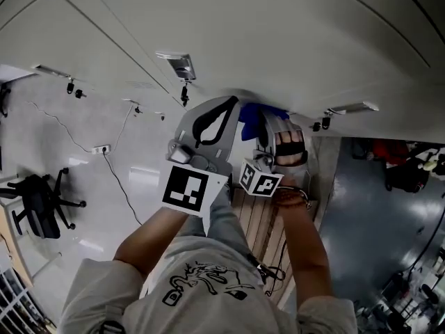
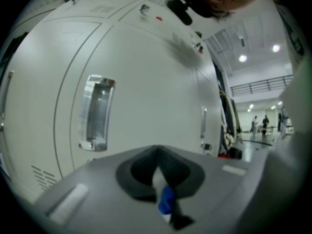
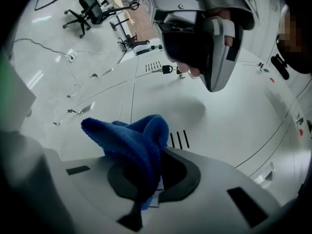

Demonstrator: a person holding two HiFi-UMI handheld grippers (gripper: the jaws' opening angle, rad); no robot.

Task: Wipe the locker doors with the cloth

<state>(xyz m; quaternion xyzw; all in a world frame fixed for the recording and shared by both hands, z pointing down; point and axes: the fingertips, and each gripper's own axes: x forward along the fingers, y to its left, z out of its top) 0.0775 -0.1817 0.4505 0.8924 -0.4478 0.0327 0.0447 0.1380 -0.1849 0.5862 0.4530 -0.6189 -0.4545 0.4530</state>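
White locker doors [image 1: 278, 40] fill the top of the head view. A blue cloth [image 1: 256, 119] is pressed near the door face, and my right gripper [image 1: 270, 120] is shut on it. In the right gripper view the cloth [image 3: 131, 145] bulges out of the jaws of my right gripper [image 3: 153, 162], in front of a door [image 3: 224, 126] with three vent slots [image 3: 179, 139]. My left gripper [image 1: 228, 103] is right beside it, to the left; it [image 2: 157, 155] is shut with nothing between its jaws and faces a door [image 2: 146, 82] with a recessed handle [image 2: 97, 112].
A key [image 3: 168, 69] sticks in a lock. My left gripper and the hand on it [image 3: 204, 33] hang close above the cloth. An office chair [image 1: 38, 204], a floor cable [image 1: 115, 172] and a slatted wooden surface [image 1: 261, 221] lie below. People [image 2: 258, 123] stand far off.
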